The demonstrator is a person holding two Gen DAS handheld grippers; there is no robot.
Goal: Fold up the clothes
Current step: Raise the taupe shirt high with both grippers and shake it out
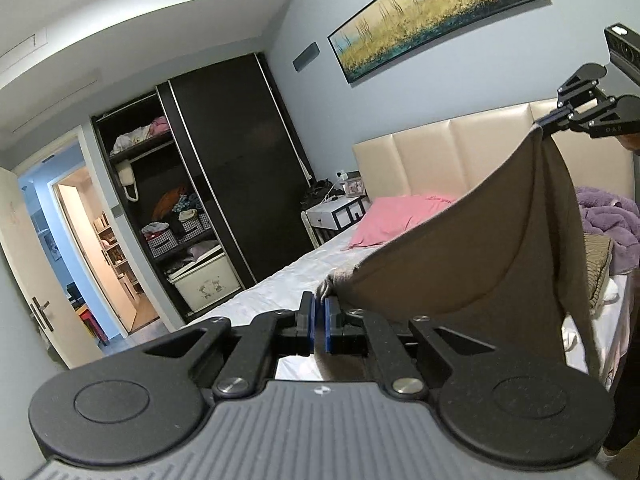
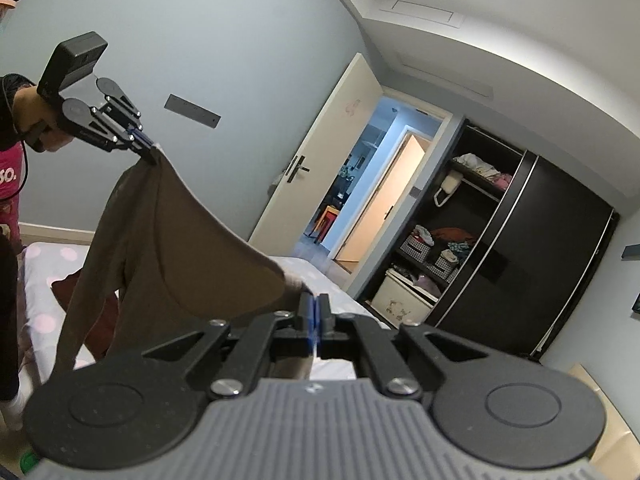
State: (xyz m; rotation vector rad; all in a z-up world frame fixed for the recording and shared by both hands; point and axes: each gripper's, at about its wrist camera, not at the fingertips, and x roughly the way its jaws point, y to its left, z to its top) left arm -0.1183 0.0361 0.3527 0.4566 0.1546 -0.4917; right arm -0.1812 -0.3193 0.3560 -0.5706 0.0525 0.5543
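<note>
Brown garment hangs stretched in the air above the bed, near its foot edge, one sleeve trailing down. Left gripper and right gripper are each pinched tight on an upper corner. Only a little cloth sits in each pinch; a sharp tug could pull a corner free. Checked baskets in the wardrobe hold bundled clothes.

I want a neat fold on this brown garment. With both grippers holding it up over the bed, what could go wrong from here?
1. The left gripper and right gripper each pinch only a small edge of the brown garment; a tug could pull it free.
2. It sags between them, so it may land creased on the bed.
3. It could drop onto the pink pillow.
</note>
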